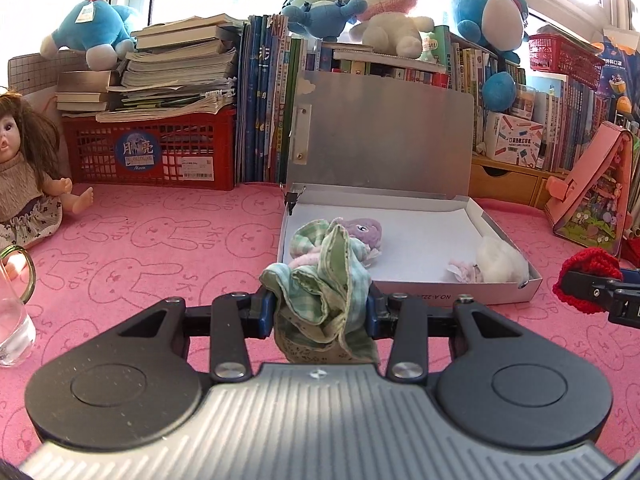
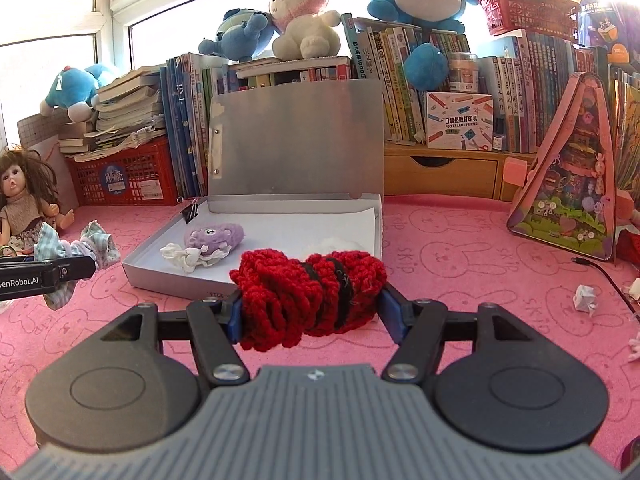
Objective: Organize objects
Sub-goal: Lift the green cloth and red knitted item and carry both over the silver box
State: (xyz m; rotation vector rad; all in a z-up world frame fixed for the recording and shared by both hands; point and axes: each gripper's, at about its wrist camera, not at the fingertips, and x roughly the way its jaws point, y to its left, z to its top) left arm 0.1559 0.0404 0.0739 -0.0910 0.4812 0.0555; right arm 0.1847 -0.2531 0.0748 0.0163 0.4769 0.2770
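Observation:
My left gripper (image 1: 322,312) is shut on a crumpled green checked cloth (image 1: 324,292), held just in front of the open silver box (image 1: 456,300). My right gripper (image 2: 314,308) is shut on a red knitted bundle (image 2: 308,296) with black bands, also held before the box (image 2: 168,276). Inside the box lie a small purple plush (image 2: 214,236), a white crumpled cloth (image 2: 182,256) and a white fluffy item (image 1: 500,260). The right gripper with its red bundle (image 1: 580,280) shows at the right edge of the left wrist view. The left gripper with the checked cloth (image 2: 96,246) shows at the left of the right wrist view.
A pink bunny-print mat (image 1: 160,240) covers the table. A doll (image 1: 24,184) and a glass cup (image 1: 12,320) are at the left. A red crate (image 1: 152,152) with books, upright books and plush toys line the back. A pink triangular toy house (image 2: 572,176) and crumpled paper (image 2: 584,298) lie right.

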